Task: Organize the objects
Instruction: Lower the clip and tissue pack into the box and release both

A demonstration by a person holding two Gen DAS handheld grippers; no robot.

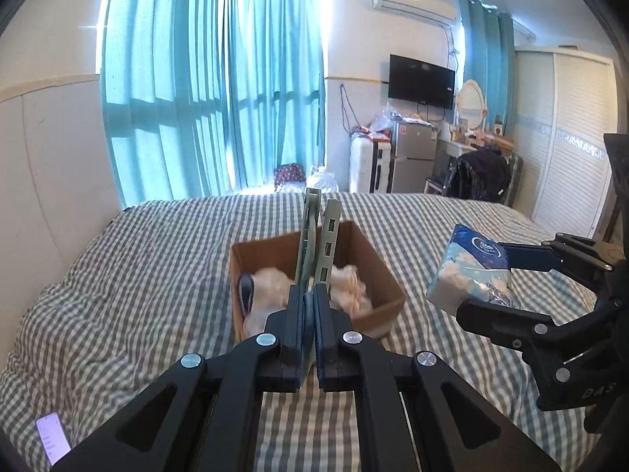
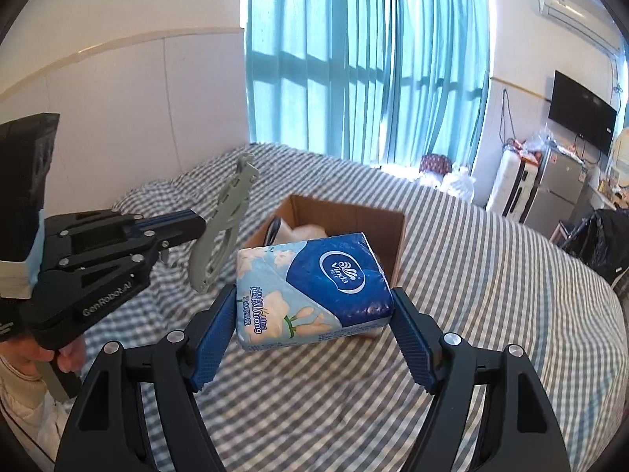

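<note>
cardboard box (image 1: 377,275) sits open-topped on the gingham bedspread (image 1: 157,259), near the middle of the bed. inside it, pale pink crumpled material (image 1: 352,287) fills both sides of the floor and a dark oval item (image 1: 245,295) leans against the near-left wall; its identity cannot be told.

left gripper (image 1: 310,306): fingers pressed nearly together, pinching the lower end of a grey-green folding plastic item (image 1: 316,236). the item is made of two flat slotted plates standing side by side, roughly upright, over the box opening in the left wrist view. in the right wrist view the same item (image 2: 224,228) appears tilted, held in the air left of the box (image 2: 354,212), clear of the bedspread. the person's hand (image 2: 59,354) shows below the gripper body.

right gripper (image 2: 314,314): fingers spread wide and clamped on the two short sides of a vinda tissue pack (image 2: 310,287), blue and light blue with a flower print. the pack is lifted off the bed, tilted, in front of the box's near wall in this view. from the left wrist view the pack (image 1: 471,267) hangs to the right of the box, apart from it, with the right gripper (image 1: 499,275) reaching in from the right edge.

a phone (image 1: 53,436) with a lit screen lies on the bedspread at the near-left corner. beyond the bed: teal curtains (image 1: 212,90), a wall tv (image 1: 420,80), an air conditioner (image 1: 412,0), a small fridge (image 1: 412,153)
</note>
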